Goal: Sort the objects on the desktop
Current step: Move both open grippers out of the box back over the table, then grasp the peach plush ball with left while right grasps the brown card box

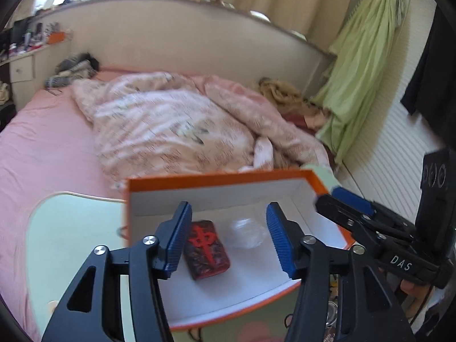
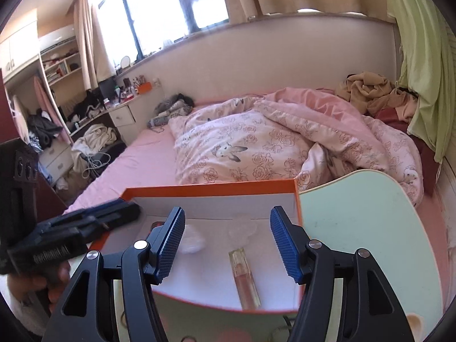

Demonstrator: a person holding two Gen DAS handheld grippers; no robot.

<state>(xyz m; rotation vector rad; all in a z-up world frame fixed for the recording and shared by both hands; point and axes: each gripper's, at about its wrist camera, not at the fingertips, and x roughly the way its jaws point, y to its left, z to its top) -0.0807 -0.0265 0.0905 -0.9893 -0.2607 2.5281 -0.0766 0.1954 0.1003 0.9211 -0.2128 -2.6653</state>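
An orange box (image 1: pixel 216 181) with a white inside sits on a pale green table (image 1: pixel 71 228). In the left wrist view a dark red mahjong-style block (image 1: pixel 205 249) and a clear plastic piece (image 1: pixel 248 232) lie in it. My left gripper (image 1: pixel 228 239) is open and empty above the box, the block by its left finger. In the right wrist view the box (image 2: pixel 211 189) holds a clear lip-gloss tube (image 2: pixel 245 276), a white wad (image 2: pixel 192 238) and clear plastic (image 2: pixel 242 229). My right gripper (image 2: pixel 225 245) is open and empty above the tube.
A bed with a pink sheet and rumpled floral duvet (image 2: pixel 256 148) lies just beyond the table (image 2: pixel 370 228). A green curtain (image 1: pixel 362 65) hangs at the right. Cluttered shelves and drawers (image 2: pixel 57 108) stand at the far left. The right gripper's body (image 1: pixel 370 228) shows beside the box.
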